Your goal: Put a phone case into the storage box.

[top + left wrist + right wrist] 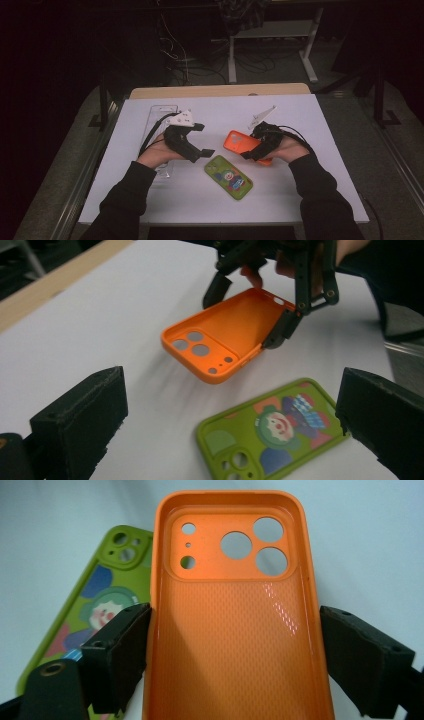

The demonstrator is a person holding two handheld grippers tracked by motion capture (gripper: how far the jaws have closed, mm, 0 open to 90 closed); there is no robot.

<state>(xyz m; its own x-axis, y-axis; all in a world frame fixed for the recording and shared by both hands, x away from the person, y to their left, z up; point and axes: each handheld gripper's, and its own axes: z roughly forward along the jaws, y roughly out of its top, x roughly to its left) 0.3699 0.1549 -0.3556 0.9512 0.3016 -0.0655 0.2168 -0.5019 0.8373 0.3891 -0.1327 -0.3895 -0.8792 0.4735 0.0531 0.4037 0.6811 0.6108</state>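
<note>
1. High view is showing the white rectangular table top (pixel 150 200) carrying everything.
2. Right gripper (pixel 235 645) is clamping the orange soft plastic phone case (pixel 235 620) across its width, lifted and tilted, hollow side up.
3. Green cartoon-clown phone case (pixel 228 177) is lying flat between the hands.
4. Left gripper (pixel 230 425) is hovering with jaws spread, gripping nothing.

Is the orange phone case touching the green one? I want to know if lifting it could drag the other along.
Apart. In the left gripper view the orange phone case hangs above the table, with white surface between it and the green phone case.
</note>
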